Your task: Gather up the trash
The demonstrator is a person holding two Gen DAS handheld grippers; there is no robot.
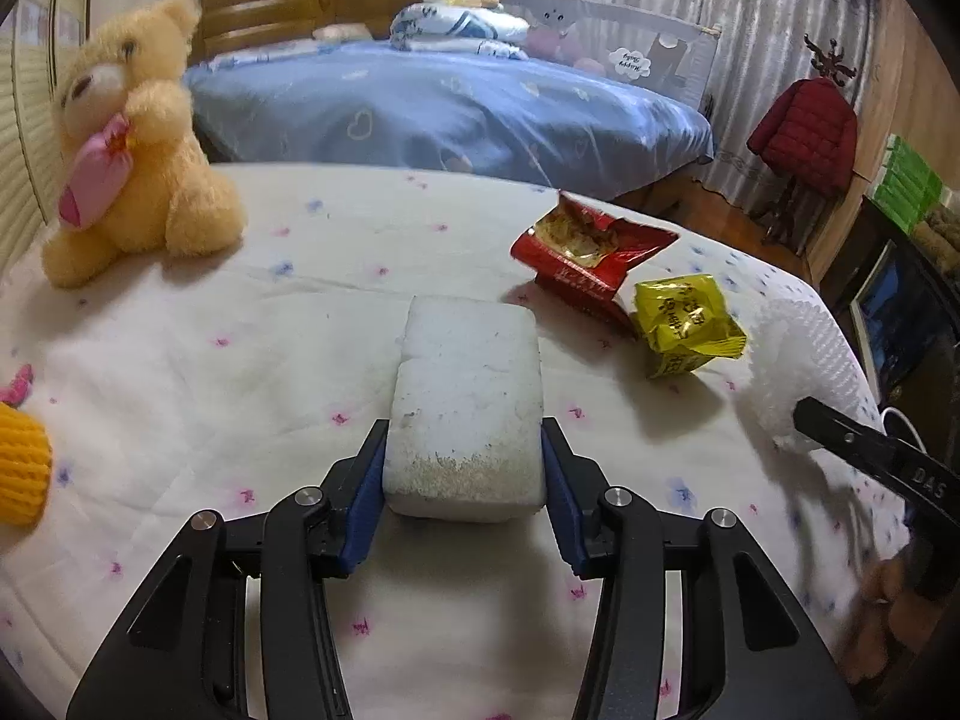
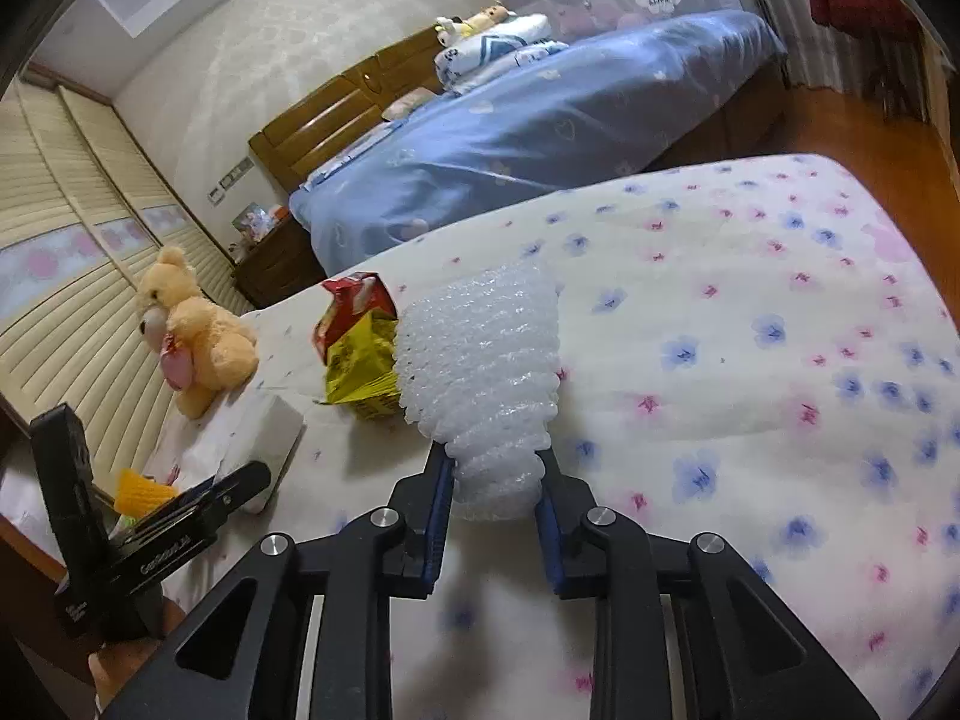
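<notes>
Left gripper is clamped on the white rectangular foam block, right gripper pinches the crumpled white bubble wrap, both just above the floral bedsheet. I'd squeeze gently so the foam doesn't crumble.

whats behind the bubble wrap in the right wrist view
The yellow wrapper and, further back, the red wrapper poke out on the bubble wrap's left side. Their right halves are covered by it, so whether they touch it cannot be seen.

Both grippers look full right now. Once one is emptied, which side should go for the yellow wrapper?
Right, probably. The right gripper, holding bubble wrap, is close beside the yellow wrapper. The left gripper grips the foam block, with the wrapper farther off to its right.
</notes>
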